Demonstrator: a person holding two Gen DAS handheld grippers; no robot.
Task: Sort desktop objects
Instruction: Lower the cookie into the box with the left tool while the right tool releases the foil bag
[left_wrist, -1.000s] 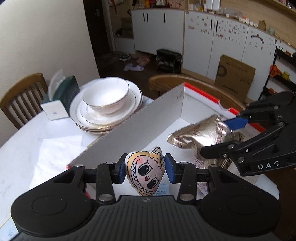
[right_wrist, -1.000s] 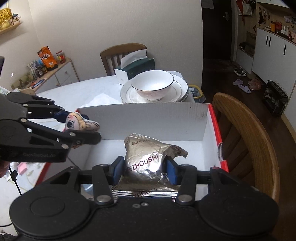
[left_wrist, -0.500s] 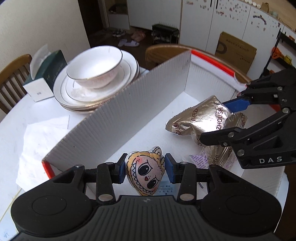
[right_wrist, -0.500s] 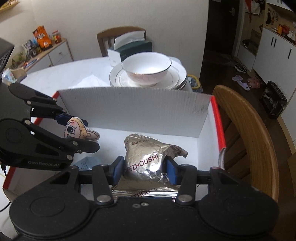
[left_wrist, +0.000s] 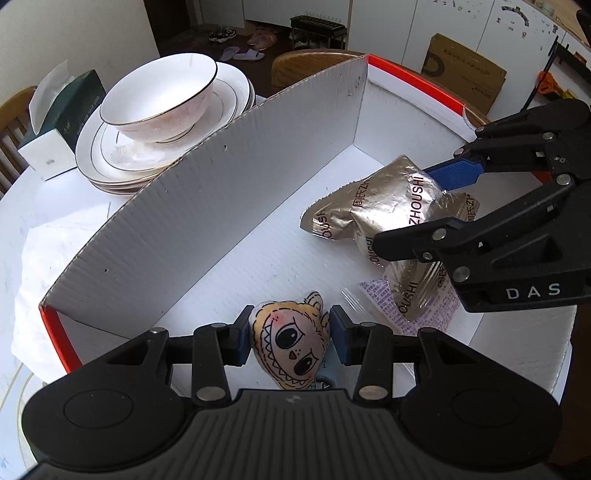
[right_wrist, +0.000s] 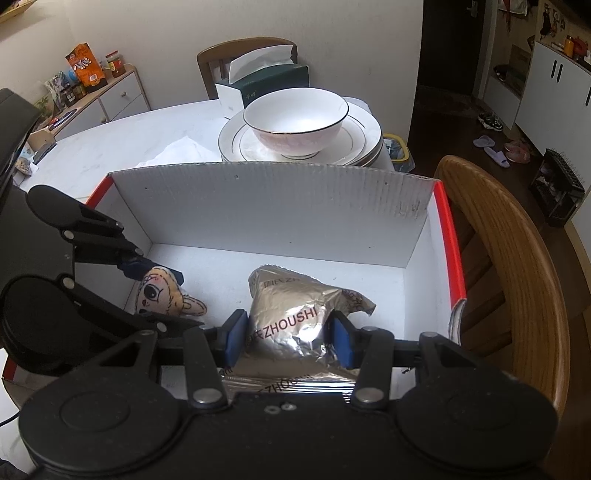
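Holding both loads low inside the box (right_wrist: 280, 206), your left gripper (left_wrist: 290, 341) clamps the doll charm (left_wrist: 290, 347) at near left; your right gripper (right_wrist: 286, 338) pinches the foil packet (right_wrist: 295, 314), its length running toward the far wall.

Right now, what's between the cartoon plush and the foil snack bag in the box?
Only bare white box floor separates the plush from the foil bag, shown in the left wrist view.

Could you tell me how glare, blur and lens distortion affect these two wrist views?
Left wrist view: fisheye bends the box wall into a curve; the foil packet glints, yet its lettering stays legible. Right wrist view: focus is sharp, the bowl brightly lit, the doorway at upper right dark.
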